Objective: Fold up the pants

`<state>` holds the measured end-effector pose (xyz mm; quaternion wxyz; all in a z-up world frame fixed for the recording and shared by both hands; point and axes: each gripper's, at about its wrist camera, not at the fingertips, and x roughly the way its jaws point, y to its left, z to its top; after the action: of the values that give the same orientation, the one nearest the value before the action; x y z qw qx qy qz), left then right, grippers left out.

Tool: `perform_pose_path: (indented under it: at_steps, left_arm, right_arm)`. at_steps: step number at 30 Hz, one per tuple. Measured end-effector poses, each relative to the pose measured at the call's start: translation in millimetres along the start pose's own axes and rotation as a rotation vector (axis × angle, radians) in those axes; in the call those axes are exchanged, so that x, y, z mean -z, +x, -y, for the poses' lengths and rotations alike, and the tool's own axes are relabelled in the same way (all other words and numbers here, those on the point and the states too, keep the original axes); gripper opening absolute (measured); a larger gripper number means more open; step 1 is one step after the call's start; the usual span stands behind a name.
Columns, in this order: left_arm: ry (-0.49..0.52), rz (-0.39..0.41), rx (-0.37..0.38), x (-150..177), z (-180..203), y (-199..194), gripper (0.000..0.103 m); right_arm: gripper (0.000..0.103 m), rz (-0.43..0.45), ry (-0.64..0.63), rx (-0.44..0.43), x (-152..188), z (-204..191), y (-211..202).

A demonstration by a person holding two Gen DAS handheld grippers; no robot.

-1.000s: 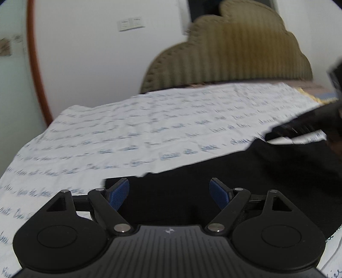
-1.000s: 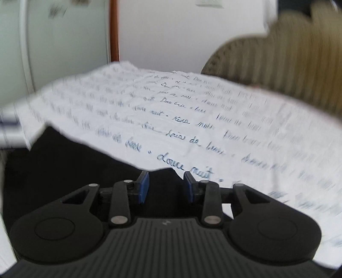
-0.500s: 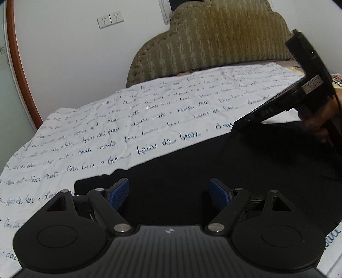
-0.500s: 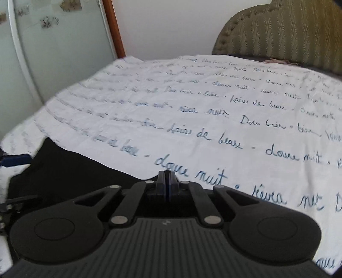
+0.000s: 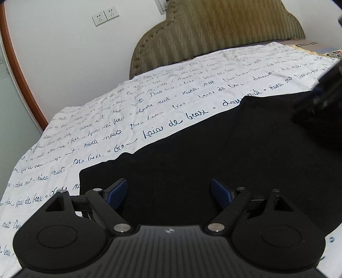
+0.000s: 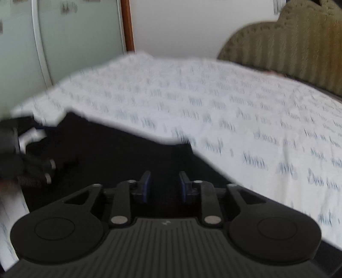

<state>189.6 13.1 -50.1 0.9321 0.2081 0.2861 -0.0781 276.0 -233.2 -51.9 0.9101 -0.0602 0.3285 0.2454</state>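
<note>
The black pants [image 5: 224, 149] lie flat on the bed's white sheet with blue script [image 5: 149, 102]. My left gripper [image 5: 168, 192] hovers low over the pants' near left corner, jaws wide open and empty. In the right wrist view, the pants [image 6: 119, 149] lie under my right gripper [image 6: 163, 186], whose jaws are partly open with nothing between them. The right gripper's body shows blurred at the right edge of the left wrist view [image 5: 325, 96]. The left gripper shows blurred at the left of the right wrist view [image 6: 25, 154].
An olive padded headboard [image 5: 224, 30] stands at the bed's far end against a white wall with sockets [image 5: 105, 16]. A frosted glass door with a brown frame [image 6: 81, 36] stands left of the bed.
My right gripper was shut half a second ago and has opened partway. It has moved back over the pants. My left gripper stayed open and shifted slightly.
</note>
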Motion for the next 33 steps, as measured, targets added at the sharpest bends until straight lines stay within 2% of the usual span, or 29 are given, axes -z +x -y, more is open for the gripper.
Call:
perform_pose_path:
  at_steps: [2, 4, 6, 8, 10, 12, 14, 19, 21, 23, 24, 26, 29, 33]
  left_arm:
    - [-0.019, -0.011, -0.012, -2.5, -2.8, -3.2, 0.088]
    - [-0.035, 0.002, -0.018, -8.1, -3.7, -12.9, 0.088]
    - [-0.037, 0.034, 0.003, -16.1, 1.2, -24.1, 0.088]
    - [-0.022, 0.058, 0.050, -27.4, 14.4, -30.2, 0.088]
    - [0.005, 0.071, 0.114, -38.4, 36.9, -33.4, 0.088]
    - [0.041, 0.059, 0.193, -47.0, 65.3, -32.1, 0.088]
    - [0.081, 0.034, 0.243, -52.1, 94.3, -30.3, 0.088]
    - [0.121, 0.042, 0.317, -55.0, 140.8, -33.3, 0.088]
    - [0.129, 0.036, 0.341, -56.3, 152.1, -33.1, 0.088]
    - [0.135, 0.033, 0.353, -56.9, 161.2, -32.9, 0.088]
    - [0.137, 0.032, 0.359, -57.8, 164.8, -32.8, 0.088]
    - [0.138, 0.026, 0.371, -60.4, 169.8, -30.6, 0.088]
    - [0.139, 0.028, 0.384, -64.7, 176.6, -31.9, 0.088]
    - [0.156, 0.038, 0.394, -70.0, 186.7, -33.4, 0.088]
  right_arm:
    - [0.029, -0.044, 0.022, 0.111, 16.3, 14.7, 6.2]
    - [0.030, 0.019, 0.121, 0.143, 25.0, 30.2, -15.0]
    - [0.031, 0.086, 0.145, 0.127, 34.5, 33.4, -44.5]
    - [0.034, 0.100, 0.158, 0.079, 47.4, 34.8, -64.4]
    - [0.039, 0.077, 0.186, 0.058, 64.0, 40.7, -71.5]
    - [0.040, 0.030, 0.215, 0.123, 83.1, 53.5, -70.3]
    - [0.039, 0.080, 0.319, 0.151, 101.5, 74.4, -82.6]
    - [0.046, 0.237, 0.475, 0.377, 143.5, 109.0, -161.8]
    - [0.055, 0.265, 0.555, 0.497, 170.4, 132.7, -194.5]
    - [0.055, 0.279, 0.660, 0.604, 198.3, 156.5, -225.8]
    - [0.056, 0.299, 0.715, 0.631, 211.4, 166.3, -240.6]
    - [0.060, 0.338, 0.812, 0.661, 235.7, 183.4, -265.4]
    - [0.062, 0.335, 0.895, 0.709, 256.8, 195.8, -278.2]
    - [0.064, 0.347, 0.968, 0.650, 273.3, 202.8, -268.9]
